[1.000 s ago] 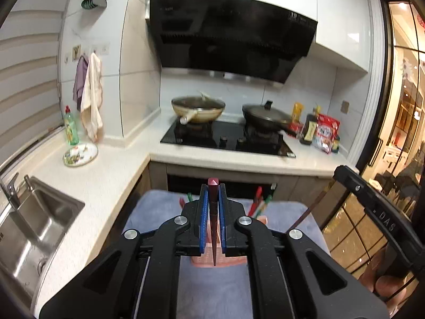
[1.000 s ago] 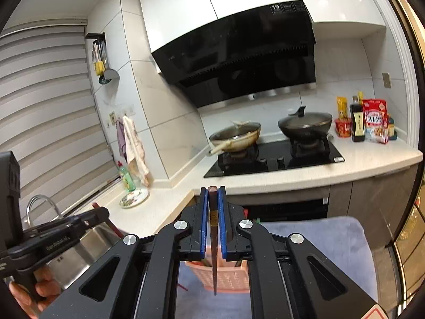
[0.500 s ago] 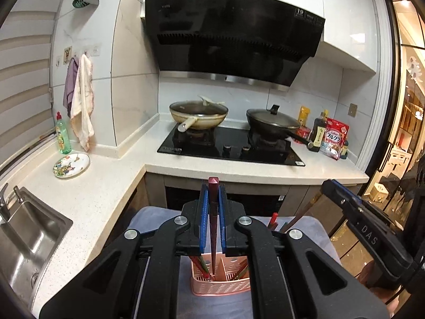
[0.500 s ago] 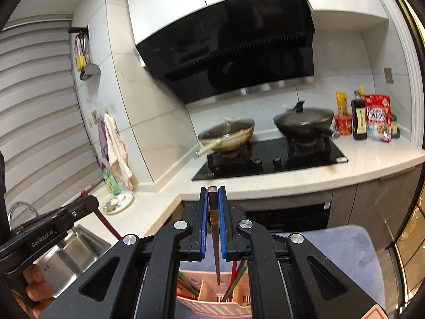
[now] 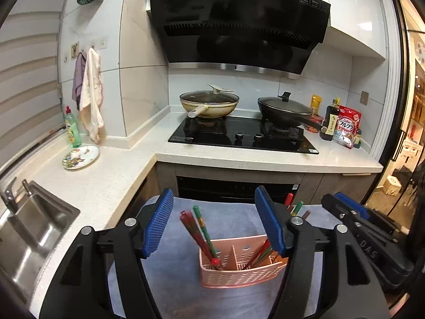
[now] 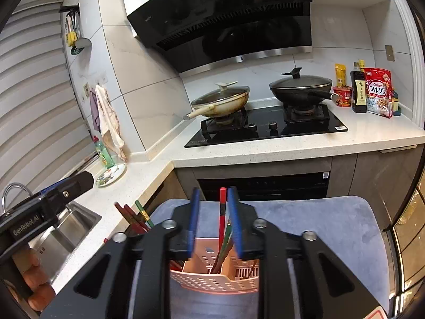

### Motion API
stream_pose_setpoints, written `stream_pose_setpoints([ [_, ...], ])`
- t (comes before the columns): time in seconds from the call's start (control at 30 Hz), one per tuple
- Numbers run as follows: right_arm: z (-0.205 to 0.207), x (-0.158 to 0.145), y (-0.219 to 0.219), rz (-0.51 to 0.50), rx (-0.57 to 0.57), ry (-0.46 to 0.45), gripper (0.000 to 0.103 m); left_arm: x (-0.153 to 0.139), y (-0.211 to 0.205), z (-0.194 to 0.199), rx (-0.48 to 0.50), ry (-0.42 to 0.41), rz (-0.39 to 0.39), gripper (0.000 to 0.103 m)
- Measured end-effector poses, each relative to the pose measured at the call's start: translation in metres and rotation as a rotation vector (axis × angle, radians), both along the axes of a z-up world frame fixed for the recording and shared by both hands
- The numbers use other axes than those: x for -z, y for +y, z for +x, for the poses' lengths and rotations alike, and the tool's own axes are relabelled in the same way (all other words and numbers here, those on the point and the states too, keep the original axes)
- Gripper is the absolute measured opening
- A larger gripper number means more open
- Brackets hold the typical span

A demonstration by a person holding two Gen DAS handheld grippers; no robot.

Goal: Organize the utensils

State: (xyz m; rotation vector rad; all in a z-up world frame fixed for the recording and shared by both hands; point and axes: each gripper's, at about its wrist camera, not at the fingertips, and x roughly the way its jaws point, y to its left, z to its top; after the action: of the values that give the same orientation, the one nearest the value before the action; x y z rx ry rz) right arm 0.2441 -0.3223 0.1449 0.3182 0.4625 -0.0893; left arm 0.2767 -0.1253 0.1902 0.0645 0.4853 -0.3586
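A pink slotted utensil basket stands on a grey-blue mat with red and green chopsticks leaning in its compartments. My left gripper hangs just above it, its jaws opening, wide apart, with nothing pressed between the pads. In the right wrist view my right gripper is over the same basket, jaws opening. A red chopstick stands between them, close to the right pad and down in the basket, not clamped. Each gripper shows in the other's view: right gripper, left gripper.
A steel sink lies to the left in the white counter. Behind are a hob with a cream pan and a black pan, a plate, a soap bottle and groceries. A hand holds the left gripper.
Both grippers were shut on one chopstick each and came down over the basket. Now both jaws have spread and the chopsticks stand in the basket.
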Motion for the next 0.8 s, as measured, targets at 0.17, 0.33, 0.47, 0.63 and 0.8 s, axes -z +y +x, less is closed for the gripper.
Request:
stream_pose_setpoints([
  [0.17, -0.028, -0.010, 0.009, -0.010, -0.010, -0.015, 0.054, 0.001, 0.006, -0.028, -0.058, -0.029, 0.054, 0.087],
  [0.33, -0.066, -0.006, 0.024, -0.008, -0.027, 0.010, 0.071, 0.011, 0.015, -0.057, -0.106, -0.030, 0.101, 0.092],
  [0.47, -0.092, 0.000, 0.034, -0.027, -0.019, 0.040, 0.080, 0.018, 0.023, -0.082, -0.144, -0.027, 0.141, 0.096],
  [0.63, -0.123, 0.001, 0.050, -0.091, 0.002, 0.062, 0.084, 0.024, 0.034, -0.102, -0.162, -0.005, 0.146, 0.096],
  [0.8, -0.146, 0.007, 0.061, -0.115, 0.015, 0.097, 0.085, 0.033, 0.041, -0.122, -0.176, 0.027, 0.164, 0.096],
])
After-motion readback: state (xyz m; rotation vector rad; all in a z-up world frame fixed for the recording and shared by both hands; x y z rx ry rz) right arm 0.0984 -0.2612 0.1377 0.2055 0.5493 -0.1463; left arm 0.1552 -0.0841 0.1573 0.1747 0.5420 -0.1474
